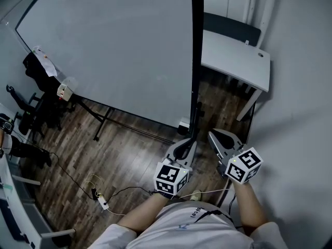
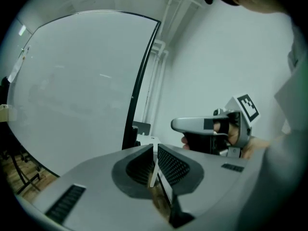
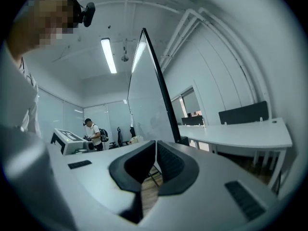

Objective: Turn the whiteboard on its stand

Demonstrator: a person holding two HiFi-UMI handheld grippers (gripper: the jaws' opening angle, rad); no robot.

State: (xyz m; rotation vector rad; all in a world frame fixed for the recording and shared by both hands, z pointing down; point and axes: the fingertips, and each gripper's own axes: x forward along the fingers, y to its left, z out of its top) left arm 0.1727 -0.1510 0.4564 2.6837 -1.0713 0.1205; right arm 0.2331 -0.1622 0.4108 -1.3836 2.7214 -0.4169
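Note:
The whiteboard is a large white panel in a black frame, standing on a wheeled stand. Its right frame edge runs down toward both grippers. My left gripper is shut with nothing in it, its tip close beside the foot of that edge. In the left gripper view the board fills the left, and its frame passes left of the left gripper. My right gripper is shut and empty, just right of the frame. From the right gripper, the board appears edge-on ahead.
A white desk with a dark chair stands right of the board. Office chairs crowd the left. A power strip and cables lie on the wood floor. A person stands far off beyond the board.

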